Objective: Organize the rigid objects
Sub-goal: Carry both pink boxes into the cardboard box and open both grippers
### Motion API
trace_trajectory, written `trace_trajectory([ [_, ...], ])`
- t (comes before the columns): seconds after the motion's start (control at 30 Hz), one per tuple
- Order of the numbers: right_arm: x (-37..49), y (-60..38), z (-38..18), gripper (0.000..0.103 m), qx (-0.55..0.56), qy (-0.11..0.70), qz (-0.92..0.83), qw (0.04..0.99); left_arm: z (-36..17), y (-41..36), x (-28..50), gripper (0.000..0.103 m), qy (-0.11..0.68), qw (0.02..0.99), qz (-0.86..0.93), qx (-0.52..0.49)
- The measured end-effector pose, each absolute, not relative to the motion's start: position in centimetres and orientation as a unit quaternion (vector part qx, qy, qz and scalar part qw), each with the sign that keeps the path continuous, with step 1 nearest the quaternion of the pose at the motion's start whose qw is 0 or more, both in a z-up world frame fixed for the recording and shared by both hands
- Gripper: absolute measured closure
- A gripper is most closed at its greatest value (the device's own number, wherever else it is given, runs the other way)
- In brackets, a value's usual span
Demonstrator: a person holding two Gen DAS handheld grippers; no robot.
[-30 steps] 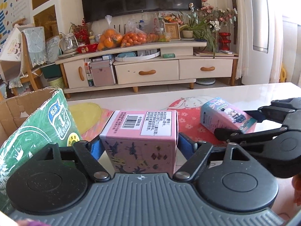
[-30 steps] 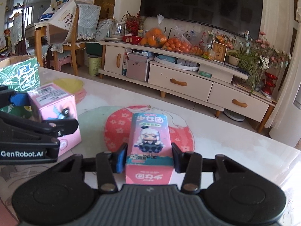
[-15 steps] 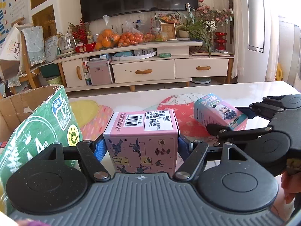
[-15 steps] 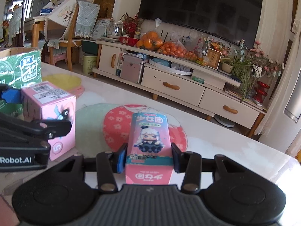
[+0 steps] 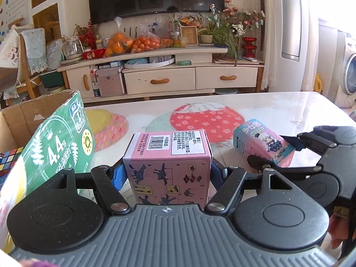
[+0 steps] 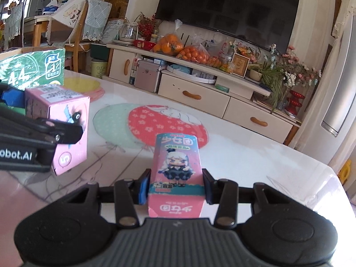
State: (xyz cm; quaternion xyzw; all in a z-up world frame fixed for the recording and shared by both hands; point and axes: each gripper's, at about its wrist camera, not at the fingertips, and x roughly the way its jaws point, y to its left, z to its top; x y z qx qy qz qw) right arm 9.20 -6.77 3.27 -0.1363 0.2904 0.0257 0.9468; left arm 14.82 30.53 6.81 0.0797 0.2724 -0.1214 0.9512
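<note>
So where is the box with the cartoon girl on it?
The cartoon girl box is clamped in the right gripper, just right of the pink box the left gripper holds.

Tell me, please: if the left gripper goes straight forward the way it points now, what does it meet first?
Probably only the table top. The left gripper already holds the pink box, and the surface ahead looks bare. The green carton stands off to its left, outside that line, though depth is hard to judge.

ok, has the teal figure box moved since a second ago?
Yes. The teal figure box sat over the middle of the red flowered print; now it only reaches its near edge, so it drew back.
</note>
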Motion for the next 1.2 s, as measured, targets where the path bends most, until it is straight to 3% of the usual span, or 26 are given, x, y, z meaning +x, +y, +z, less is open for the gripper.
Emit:
trace_trajectory([
  [1.2, -2.6, -3.4, 6.6, 0.059, -0.090, 0.307, 0.001, 0.948, 9.9, 33.8, 8.7, 0.014, 0.258, 0.953, -0.145, 0.067],
])
